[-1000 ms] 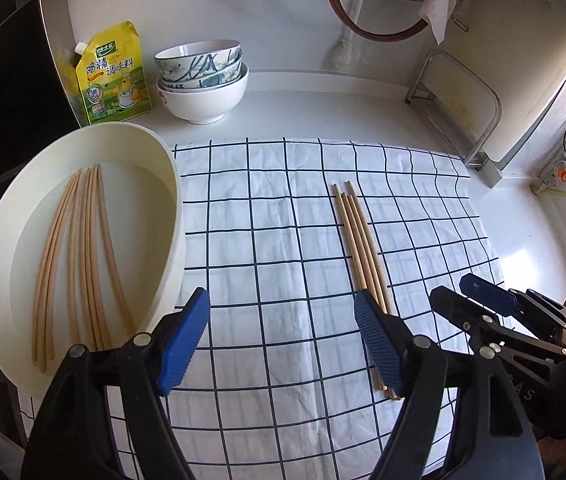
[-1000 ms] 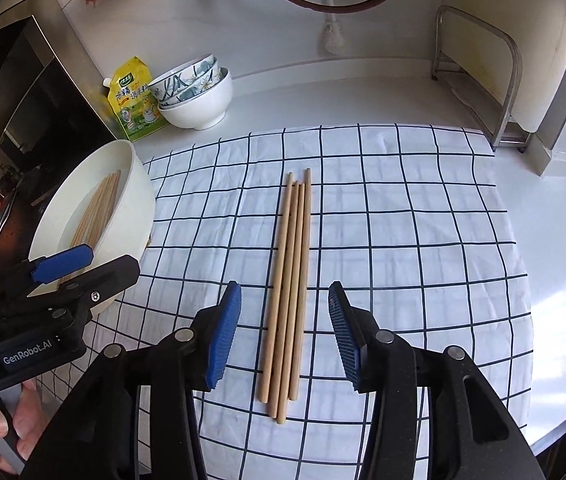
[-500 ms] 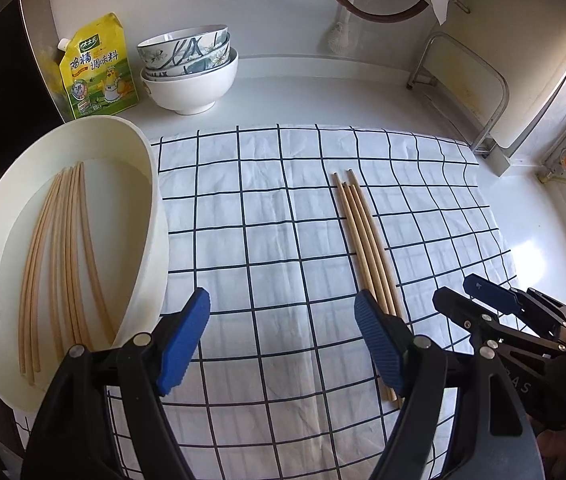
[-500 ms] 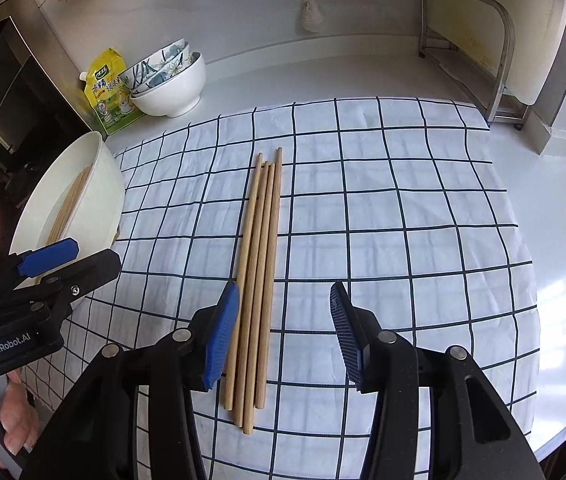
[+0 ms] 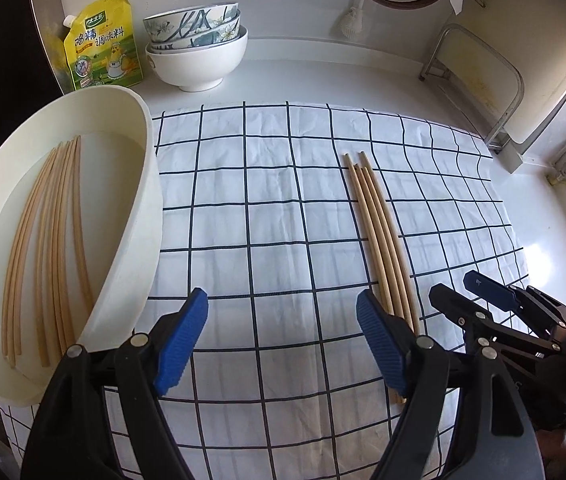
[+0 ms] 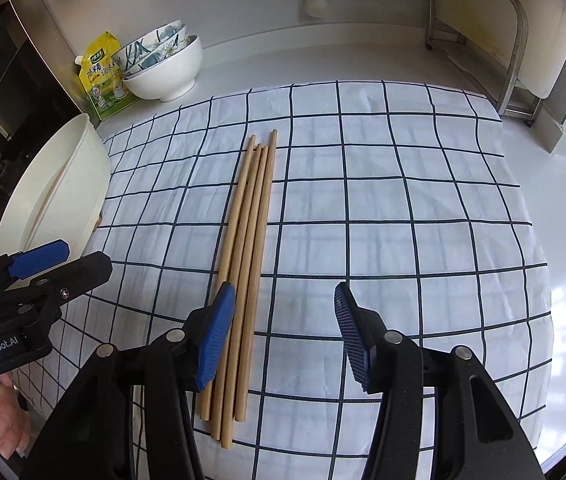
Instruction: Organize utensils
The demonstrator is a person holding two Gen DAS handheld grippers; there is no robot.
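Several wooden chopsticks (image 6: 249,224) lie side by side on a white checked cloth (image 6: 383,208); they also show in the left wrist view (image 5: 379,224). A white oval basin (image 5: 139,216) at the left holds several more chopsticks (image 5: 51,240); the basin shows in the right wrist view (image 6: 83,184) too. My left gripper (image 5: 283,340) is open and empty over the cloth between basin and loose chopsticks. My right gripper (image 6: 279,332) is open and empty, its left finger over the near ends of the loose chopsticks.
Stacked bowls (image 5: 197,52) and a yellow seasoning pouch (image 5: 101,42) stand at the back left by the wall. A metal rack (image 6: 479,32) stands at the back right. The counter edge runs near the cloth's right side.
Both grippers have shifted right and slightly forward; the loose chopsticks now sit under the right gripper's left finger rather than centred. Both grippers stay open.
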